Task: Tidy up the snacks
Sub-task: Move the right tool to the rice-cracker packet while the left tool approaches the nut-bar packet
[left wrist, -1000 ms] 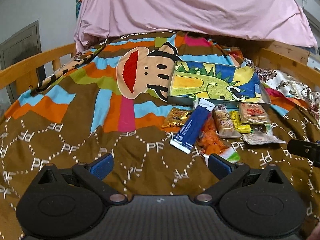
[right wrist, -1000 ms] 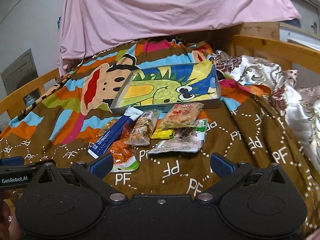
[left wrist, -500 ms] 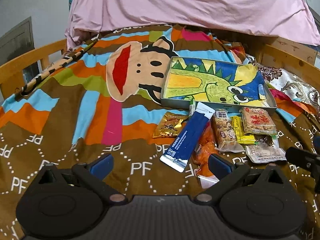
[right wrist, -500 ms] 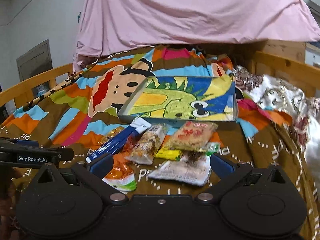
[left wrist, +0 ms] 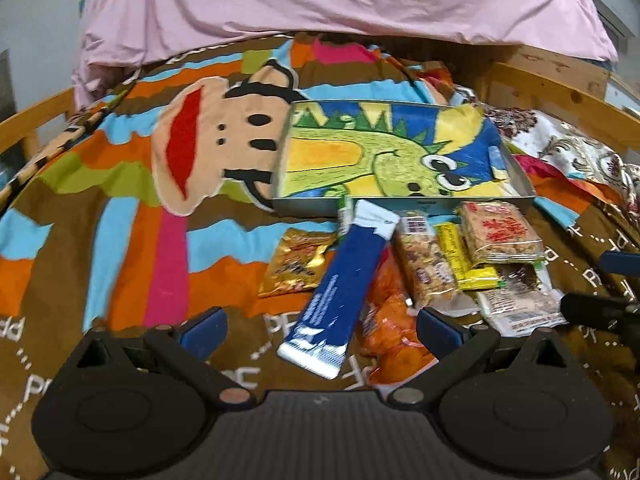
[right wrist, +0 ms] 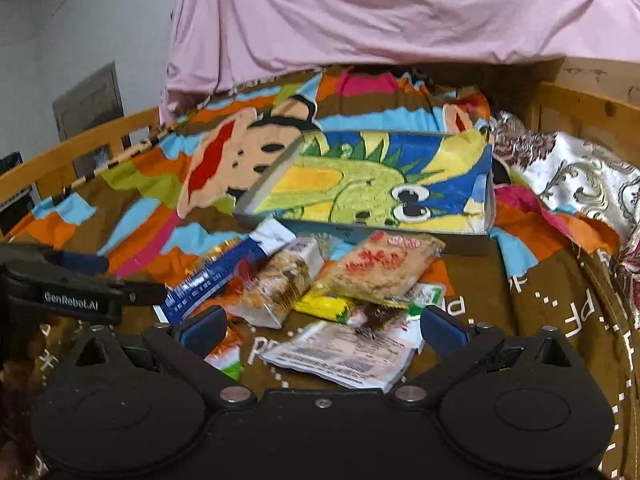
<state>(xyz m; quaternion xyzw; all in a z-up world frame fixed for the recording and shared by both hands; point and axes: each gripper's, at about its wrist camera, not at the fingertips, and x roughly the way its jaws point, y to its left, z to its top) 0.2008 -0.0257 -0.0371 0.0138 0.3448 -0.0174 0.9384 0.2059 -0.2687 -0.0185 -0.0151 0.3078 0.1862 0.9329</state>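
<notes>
A pile of snack packets lies on the bed in front of a shallow box (left wrist: 400,202) (right wrist: 360,230) lined with a green dinosaur picture. The long blue packet (left wrist: 340,284) (right wrist: 212,276) lies between the fingers of my left gripper (left wrist: 318,326), which stands open just above it. Beside it are a gold packet (left wrist: 296,260), an orange packet (left wrist: 394,320), a nut bar (left wrist: 426,264) (right wrist: 280,280), a yellow bar (left wrist: 460,256) and a red-printed rice cracker pack (left wrist: 500,232) (right wrist: 380,264). My right gripper (right wrist: 320,326) hangs open over a flat white packet (right wrist: 344,352).
A striped monkey-print blanket (left wrist: 160,184) covers the bed. Wooden rails (right wrist: 80,148) run along both sides, and a pink sheet (left wrist: 320,0) hangs at the back. A patterned white cloth (right wrist: 580,176) is bunched at the right. Each gripper shows at the edge of the other's view.
Both grippers have moved forward and lower toward the snack pile; the blue packet now lies between the left fingers and the white packet between the right ones. Nothing was picked up.
</notes>
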